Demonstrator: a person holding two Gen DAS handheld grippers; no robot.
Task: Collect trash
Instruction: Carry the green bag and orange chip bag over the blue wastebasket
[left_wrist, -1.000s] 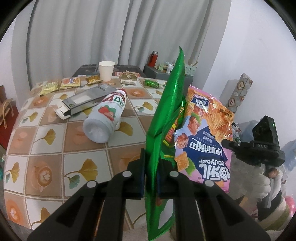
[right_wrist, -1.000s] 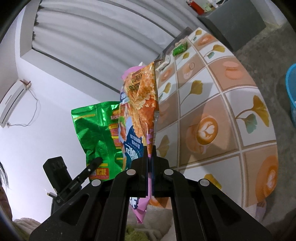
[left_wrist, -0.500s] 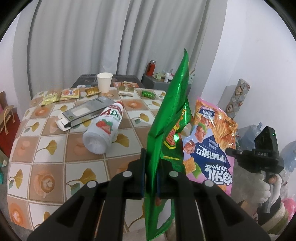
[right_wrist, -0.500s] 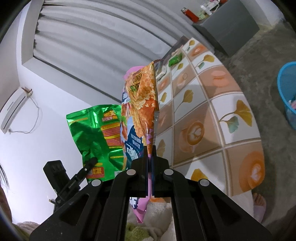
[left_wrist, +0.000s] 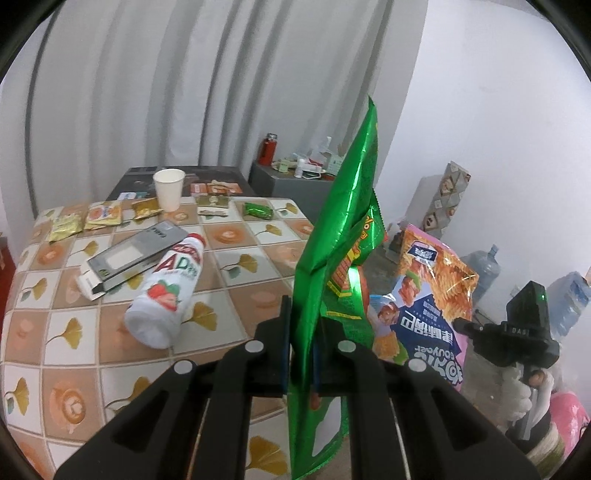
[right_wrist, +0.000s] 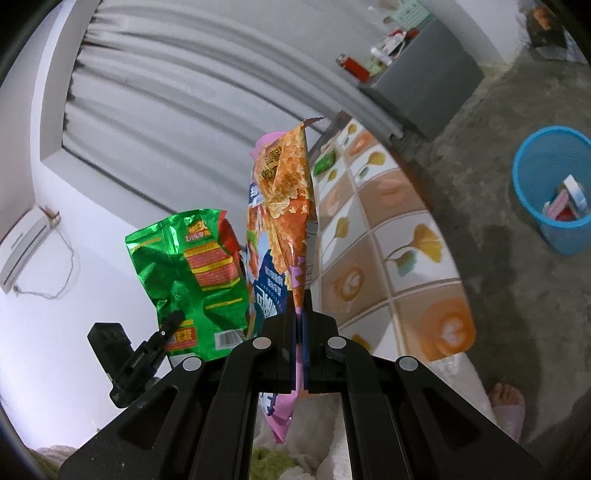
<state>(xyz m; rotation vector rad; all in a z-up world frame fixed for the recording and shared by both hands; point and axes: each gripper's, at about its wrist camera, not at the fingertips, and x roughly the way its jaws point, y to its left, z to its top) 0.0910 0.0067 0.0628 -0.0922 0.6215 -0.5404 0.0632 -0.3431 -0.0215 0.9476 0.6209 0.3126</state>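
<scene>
You are mid-carry: left gripper (left_wrist: 300, 354) jaws clamped on the crinkled green foil snack bag (left_wrist: 338, 236), right gripper (right_wrist: 300, 354) jaws clamped on the orange-and-pink snack bag (right_wrist: 284, 206); next, I judge, bring both over the round blue plastic bin (right_wrist: 554, 192) on the floor and release.

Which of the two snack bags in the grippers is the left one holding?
The green foil bag: the left gripper is shut on its lower edge. The orange-and-pink bag is pinched in the right gripper.

Probably a home: curtains (left_wrist: 184, 92), tiled-cloth table (left_wrist: 236, 258).
</scene>
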